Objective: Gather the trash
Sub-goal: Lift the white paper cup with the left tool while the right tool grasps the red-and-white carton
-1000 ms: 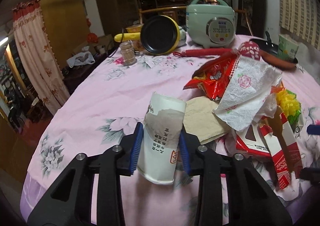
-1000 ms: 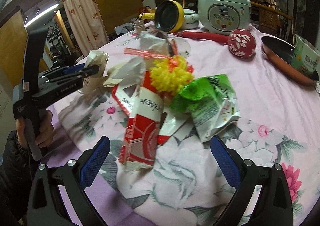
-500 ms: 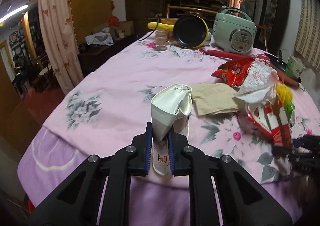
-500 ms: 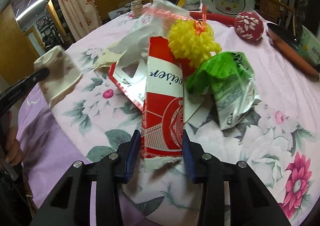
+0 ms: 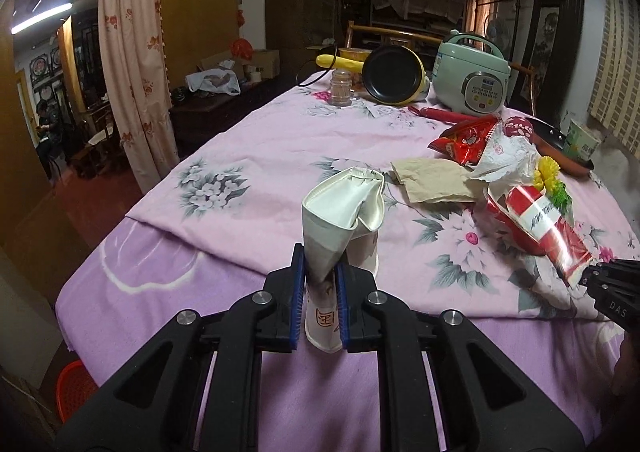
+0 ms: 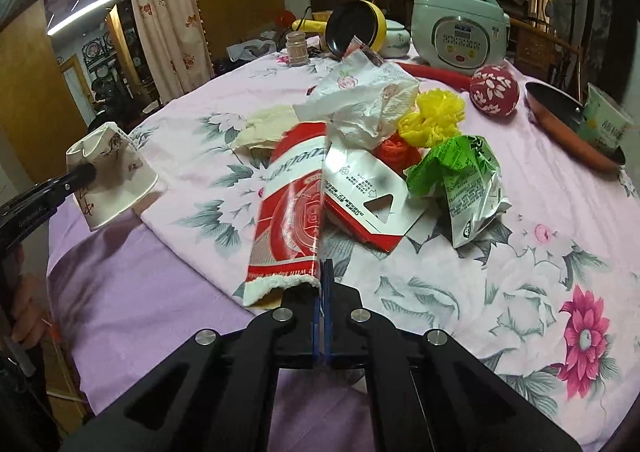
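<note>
My left gripper [image 5: 320, 292] is shut on a crushed white paper cup [image 5: 340, 220] and holds it above the near edge of the table; the cup also shows in the right wrist view [image 6: 112, 176]. My right gripper [image 6: 323, 292] is shut on the edge of a flattened red and white wrapper [image 6: 288, 204], lifted off the cloth; it also shows in the left wrist view [image 5: 544, 224]. More trash lies in a pile: a red and white carton [image 6: 360, 192], a green packet [image 6: 460, 176], crumpled white paper [image 6: 368, 104], a beige napkin [image 5: 432, 180] and a red snack bag [image 5: 464, 140].
A pink flowered cloth [image 5: 280, 156] covers the table. At the far end stand a rice cooker [image 5: 472, 80], a yellow pan [image 5: 392, 76], a jar [image 5: 341, 88], a red ball [image 6: 494, 90] and an orange pan [image 6: 568, 128]. A red basket [image 5: 72, 392] sits on the floor at left.
My left gripper squeezed the cup flat and drew it back toward the table's near edge. My right gripper closed fully on the red and white wrapper and raised it.
</note>
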`<state>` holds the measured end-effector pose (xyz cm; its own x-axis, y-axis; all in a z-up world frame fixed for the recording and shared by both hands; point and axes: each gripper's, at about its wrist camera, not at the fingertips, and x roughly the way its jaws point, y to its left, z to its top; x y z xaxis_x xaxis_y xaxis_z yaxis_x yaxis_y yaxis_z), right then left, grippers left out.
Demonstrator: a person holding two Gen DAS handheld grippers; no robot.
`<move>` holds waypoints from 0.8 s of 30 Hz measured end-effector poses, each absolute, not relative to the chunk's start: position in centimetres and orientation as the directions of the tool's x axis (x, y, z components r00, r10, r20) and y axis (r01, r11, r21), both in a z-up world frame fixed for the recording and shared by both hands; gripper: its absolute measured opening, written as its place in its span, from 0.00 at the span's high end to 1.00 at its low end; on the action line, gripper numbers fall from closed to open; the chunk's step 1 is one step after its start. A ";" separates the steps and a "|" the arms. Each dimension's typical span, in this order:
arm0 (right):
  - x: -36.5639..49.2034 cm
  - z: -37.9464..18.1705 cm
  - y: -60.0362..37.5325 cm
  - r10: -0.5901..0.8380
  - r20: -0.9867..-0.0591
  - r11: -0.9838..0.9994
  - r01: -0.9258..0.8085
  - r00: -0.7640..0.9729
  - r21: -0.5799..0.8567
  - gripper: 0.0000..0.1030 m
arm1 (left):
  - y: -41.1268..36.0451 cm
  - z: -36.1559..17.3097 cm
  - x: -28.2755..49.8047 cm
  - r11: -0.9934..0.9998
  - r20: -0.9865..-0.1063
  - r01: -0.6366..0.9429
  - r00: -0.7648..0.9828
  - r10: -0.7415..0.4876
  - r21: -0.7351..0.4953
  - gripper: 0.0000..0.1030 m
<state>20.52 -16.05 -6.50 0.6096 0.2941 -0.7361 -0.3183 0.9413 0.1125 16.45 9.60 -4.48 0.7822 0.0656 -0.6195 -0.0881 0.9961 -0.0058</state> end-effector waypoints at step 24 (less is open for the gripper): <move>11.5 0.1 -4.5 0.615 -0.583 0.753 -0.615 0.531 0.235 0.98 | 24.6 -4.2 -2.7 0.874 -0.577 -0.484 0.726 0.373 -0.044 0.85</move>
